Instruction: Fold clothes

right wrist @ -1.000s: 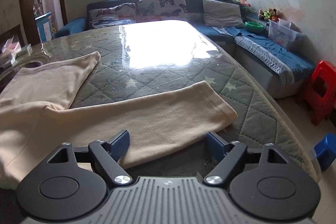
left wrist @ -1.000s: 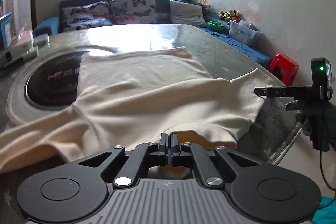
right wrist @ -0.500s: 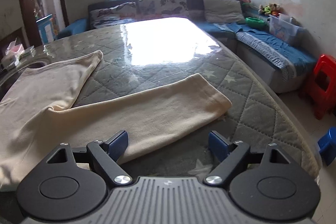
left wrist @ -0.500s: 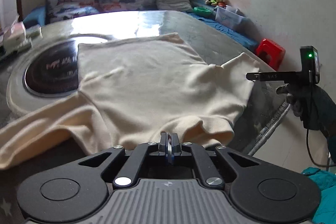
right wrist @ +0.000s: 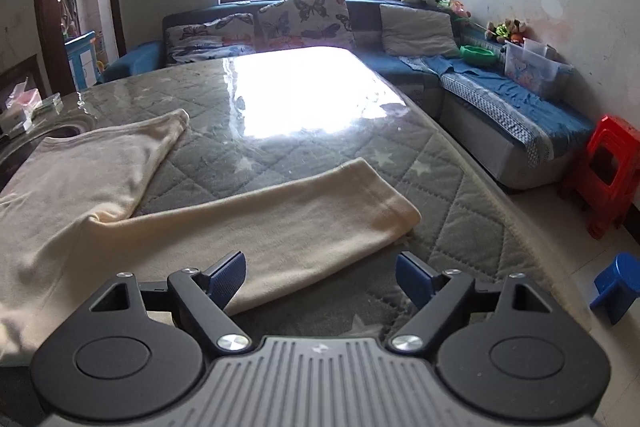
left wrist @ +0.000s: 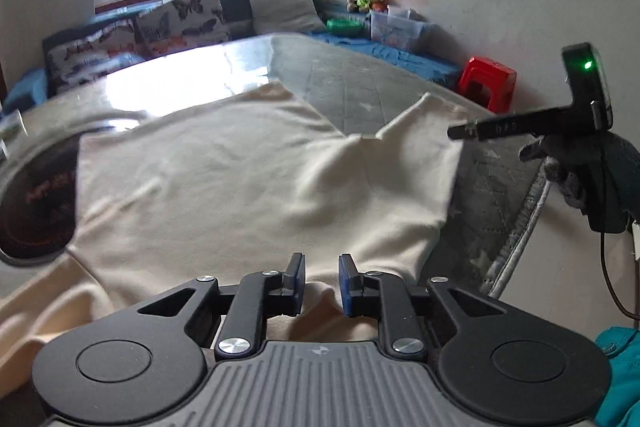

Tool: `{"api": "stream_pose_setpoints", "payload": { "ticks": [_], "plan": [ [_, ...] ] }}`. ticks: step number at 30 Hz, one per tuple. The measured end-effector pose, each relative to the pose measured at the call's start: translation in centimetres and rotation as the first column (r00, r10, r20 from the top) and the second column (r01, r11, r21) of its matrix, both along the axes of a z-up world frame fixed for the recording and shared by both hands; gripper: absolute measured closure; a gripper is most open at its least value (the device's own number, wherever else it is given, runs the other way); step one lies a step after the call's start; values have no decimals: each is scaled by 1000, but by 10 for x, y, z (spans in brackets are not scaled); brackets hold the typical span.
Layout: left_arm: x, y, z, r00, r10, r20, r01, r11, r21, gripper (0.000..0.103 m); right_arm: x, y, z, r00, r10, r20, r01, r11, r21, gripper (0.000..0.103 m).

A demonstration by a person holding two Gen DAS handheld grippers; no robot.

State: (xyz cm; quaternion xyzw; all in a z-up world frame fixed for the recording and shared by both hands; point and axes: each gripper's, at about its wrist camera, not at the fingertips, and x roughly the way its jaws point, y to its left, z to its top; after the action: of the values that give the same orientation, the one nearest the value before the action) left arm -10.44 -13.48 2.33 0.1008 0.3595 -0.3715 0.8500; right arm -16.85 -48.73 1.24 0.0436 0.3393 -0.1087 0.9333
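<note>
A cream long-sleeved garment [left wrist: 240, 187] lies spread on the quilted grey table [left wrist: 360, 83]. My left gripper [left wrist: 322, 283] hovers at its near edge with its jaws opening. The cloth shows in the narrow gap, but the pads do not press on it. In the right wrist view one sleeve [right wrist: 280, 227] stretches toward the right, with its cuff near the table edge. My right gripper [right wrist: 320, 275] stands wide open just above that sleeve's near edge and holds nothing. It also appears from the side, in a gloved hand [left wrist: 568, 167], at the right of the left wrist view.
A round dark cooktop [left wrist: 36, 195] is set into the table at the left, partly under the garment. Small boxes [right wrist: 20, 107] sit at the table's far left. A sofa [right wrist: 500, 99], a red stool [right wrist: 612, 171] and a blue stool [right wrist: 618, 287] stand beyond the right edge.
The left gripper's jaws have gone from shut to partly open, and that hand has shifted and rolled. The bunched hem near it now lies flatter. The right gripper has hardly moved.
</note>
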Motion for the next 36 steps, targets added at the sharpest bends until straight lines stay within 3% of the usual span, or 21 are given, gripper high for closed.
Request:
{"api": "stream_pose_setpoints", "payload": {
  "ticks": [6, 12, 18, 23, 26, 29, 36],
  "plan": [
    [-8, 6, -3, 999, -12, -39, 11, 1000, -22, 86, 2, -7, 9, 999, -27, 25, 27, 999, -34, 22],
    [-1, 14, 14, 999, 16, -40, -20, 996, -87, 83, 8, -41, -1, 990, -138, 16, 138, 990, -3, 32],
    [10, 4, 17, 998, 45, -37, -48, 994, -96, 83, 18, -68, -12, 980, -200, -2, 199, 976, 94, 48],
    [13, -8, 8, 998, 29, -61, -34, 995, -90, 83, 21, -67, -15, 981, -196, 13, 193, 975, 109, 66],
    [11, -12, 2, 997, 14, -81, -21, 996, -92, 83, 23, -65, -15, 981, -191, 18, 189, 977, 96, 84],
    [7, -16, -1, 996, -10, -89, 2, 996, -88, 83, 21, -64, -13, 979, -203, 28, 199, 975, 102, 96],
    [2, -24, -6, 993, -56, -102, 47, 995, -92, 83, 8, -61, -10, 968, -249, 17, 250, 968, -15, 99]
  ]
}}
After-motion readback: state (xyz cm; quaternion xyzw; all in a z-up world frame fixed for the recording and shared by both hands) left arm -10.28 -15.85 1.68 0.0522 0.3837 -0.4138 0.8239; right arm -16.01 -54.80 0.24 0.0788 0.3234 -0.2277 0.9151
